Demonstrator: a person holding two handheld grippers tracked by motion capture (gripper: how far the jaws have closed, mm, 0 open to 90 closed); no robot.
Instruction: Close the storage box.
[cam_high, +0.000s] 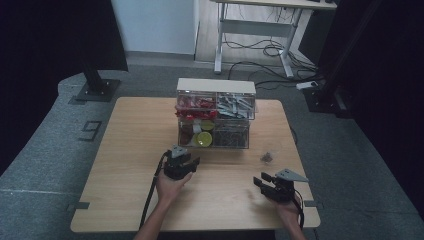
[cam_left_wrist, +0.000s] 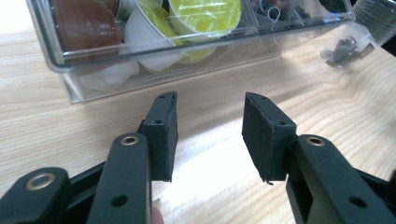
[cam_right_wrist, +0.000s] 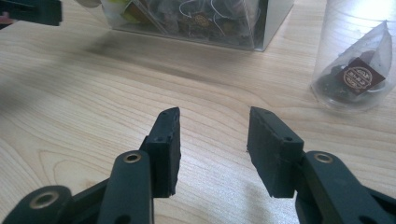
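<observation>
The left gripper (cam_high: 186, 162), jaws spread with nothing between them, sits just before the clear drawer organizer (cam_high: 215, 116) at the table's (cam_high: 130, 150) far middle. To fetch the tea bag packet (cam_high: 266, 157) toward the right edge, the right gripper (cam_high: 263, 180), also spread and empty, should straddle it squarely.

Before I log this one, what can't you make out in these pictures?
- Small dark item on the table, high view: too small to identify.
- Organizer, left gripper view: top edge cuts it off, so the upper drawers are hidden.
- Sachet, right gripper view: label print too blurred to read, and the clear cup holding it is cut by the top edge.
- Right upper drawer's grey contents, high view: too small to name.
</observation>
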